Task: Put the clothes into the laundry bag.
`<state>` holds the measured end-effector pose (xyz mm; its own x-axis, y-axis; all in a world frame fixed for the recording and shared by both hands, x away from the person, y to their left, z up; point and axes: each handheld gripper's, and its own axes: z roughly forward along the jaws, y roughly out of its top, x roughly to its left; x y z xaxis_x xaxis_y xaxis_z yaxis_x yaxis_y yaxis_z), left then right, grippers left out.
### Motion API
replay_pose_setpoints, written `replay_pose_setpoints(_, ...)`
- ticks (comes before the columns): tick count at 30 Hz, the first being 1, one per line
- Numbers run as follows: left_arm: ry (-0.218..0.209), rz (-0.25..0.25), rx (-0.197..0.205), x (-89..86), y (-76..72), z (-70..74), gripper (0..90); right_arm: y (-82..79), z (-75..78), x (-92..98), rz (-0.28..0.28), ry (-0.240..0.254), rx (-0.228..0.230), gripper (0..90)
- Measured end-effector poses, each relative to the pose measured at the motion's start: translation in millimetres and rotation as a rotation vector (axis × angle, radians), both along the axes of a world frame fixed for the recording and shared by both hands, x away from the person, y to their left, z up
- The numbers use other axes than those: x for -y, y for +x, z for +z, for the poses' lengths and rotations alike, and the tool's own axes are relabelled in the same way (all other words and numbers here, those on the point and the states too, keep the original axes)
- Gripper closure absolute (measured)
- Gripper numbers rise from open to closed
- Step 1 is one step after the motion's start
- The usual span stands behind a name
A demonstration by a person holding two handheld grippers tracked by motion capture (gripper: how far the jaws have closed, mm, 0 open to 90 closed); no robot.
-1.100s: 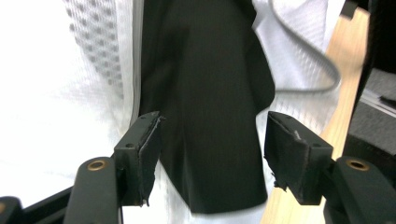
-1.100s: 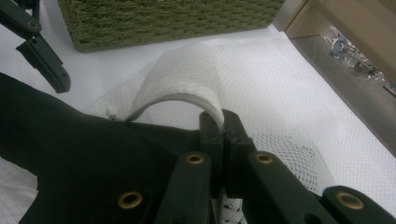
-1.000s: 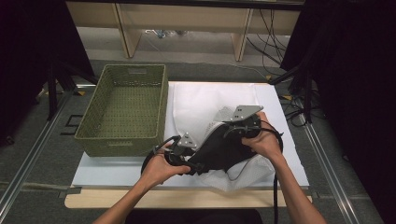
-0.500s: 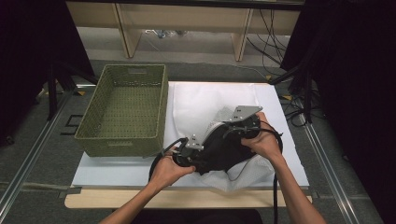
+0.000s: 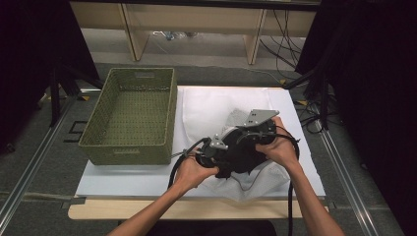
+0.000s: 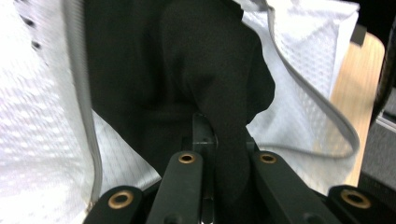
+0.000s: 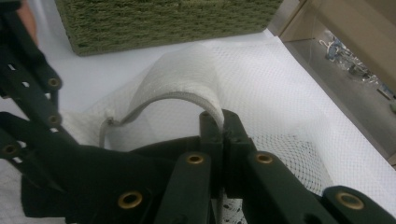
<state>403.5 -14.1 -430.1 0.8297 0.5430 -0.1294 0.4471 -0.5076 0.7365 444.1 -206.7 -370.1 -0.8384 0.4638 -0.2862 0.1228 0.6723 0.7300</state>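
The garment (image 5: 236, 160) was a mix of black cloth and white mesh with a grey trim (image 6: 322, 105), bunched at the lower centre of the high view on the white surface (image 5: 128, 179), just right of the green basket (image 5: 129, 118). In the left gripper view the black part (image 6: 205, 70) filled the upper centre, white mesh on both sides. The left claw (image 6: 219, 140) had just been closing and now pinched a fold of black cloth. The right claw (image 7: 223, 123) was clamped on the grey-trimmed mesh edge (image 7: 187, 81), which arched up at that view's centre. From above, both claws and hands covered much of the garment, so its shape was hard to make out. The left claw's (image 5: 209, 150) tips were buried in the cloth.
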Motion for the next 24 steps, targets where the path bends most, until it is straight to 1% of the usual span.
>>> replay_pose_setpoints(2,0.006,0.001,0.002,1.3,4.4,4.1,85.5,0.3,1.0,1.0,0.009,0.0,0.009,89.9)
replay_pose_setpoints(3,0.007,0.007,0.007,2.6,6.4,5.3,85.5,0.1,1.4,1.5,0.009,0.0,0.008,89.9)
replay_pose_setpoints(4,0.003,0.016,0.003,3.7,8.4,6.0,85.5,-0.4,2.0,2.0,-0.003,0.006,0.001,89.9)
replay_pose_setpoints(5,0.007,0.014,0.008,4.4,11.3,6.9,85.5,-0.1,2.3,2.4,-0.004,0.008,0.003,89.9)
replay_pose_setpoints(6,0.002,0.026,0.005,5.6,12.0,7.1,85.4,0.0,2.4,2.8,-0.004,0.01,0.005,89.9)
replay_pose_setpoints(7,0.011,0.019,0.012,5.9,14.5,7.5,85.4,0.2,2.3,3.0,-0.001,0.008,0.008,89.9)
replay_pose_setpoints(8,0.007,0.022,0.006,6.5,16.6,6.7,85.4,-0.1,2.3,3.3,-0.005,0.008,0.003,89.9)
replay_pose_setpoints(9,0.01,0.034,0.013,6.9,18.6,5.7,85.4,0.0,2.4,3.7,-0.008,0.009,0.004,89.9)
replay_pose_setpoints(10,0.016,0.041,0.015,6.4,20.4,4.5,85.3,0.6,2.4,4.1,-0.005,0.01,0.006,89.9)
replay_pose_setpoints(11,0.028,0.037,0.007,4.9,22.9,2.3,84.9,1.4,2.6,4.6,0.001,0.004,0.017,89.9)
replay_pose_setpoints(12,0.028,0.037,0.007,4.9,22.9,2.3,84.1,1.4,2.6,4.6,0.001,0.004,0.017,89.9)
replay_pose_setpoints(13,0.023,0.051,0.016,5.0,22.6,0.5,84.1,1.1,2.6,4.5,0.003,0.007,0.013,89.9)
replay_pose_setpoints(14,0.014,0.058,-0.003,3.4,20.7,-1.2,79.2,1.2,2.4,4.5,0.002,0.005,0.014,89.9)
replay_pose_setpoints(15,0.019,0.055,-0.01,2.5,19.4,-1.6,75.7,0.6,2.1,4.2,0.003,0.009,0.003,89.9)
replay_pose_setpoints(16,0.019,0.055,-0.01,2.5,19.4,-1.6,73.3,0.6,2.1,4.2,0.003,0.009,0.003,89.9)
replay_pose_setpoints(17,0.019,0.053,-0.016,1.4,17.4,-1.7,70.3,1.1,1.6,3.9,0.001,0.003,0.016,89.9)
replay_pose_setpoints(18,0.026,0.053,-0.014,-0.1,15.1,-1.3,70.3,1.1,1.6,3.9,0.001,0.003,0.016,89.9)
replay_pose_setpoints(19,0.035,0.046,-0.015,-2.2,12.7,-0.4,67.2,1.1,1.3,3.6,0.005,-0.001,0.015,89.8)
replay_pose_setpoints(20,0.037,0.055,-0.018,-4.1,10.4,0.0,64.7,0.7,1.2,3.4,0.002,0.001,0.01,89.8)
replay_pose_setpoints(21,0.029,0.054,-0.011,-6.7,8.9,-0.2,61.6,0.4,1.5,3.3,0.006,0.006,0.006,89.8)
replay_pose_setpoints(22,0.031,0.056,-0.005,-9.4,6.9,-0.1,59.0,0.3,1.5,3.5,0.004,0.005,0.007,89.8)
replay_pose_setpoints(23,0.04,0.055,-0.008,-11.5,4.8,-0.1,57.0,0.6,1.6,3.6,0.006,0.004,0.01,89.8)
replay_pose_setpoints(24,0.037,0.044,-0.022,-12.9,3.6,-1.6,56.6,0.6,1.5,3.5,0.004,0.005,0.008,89.8)
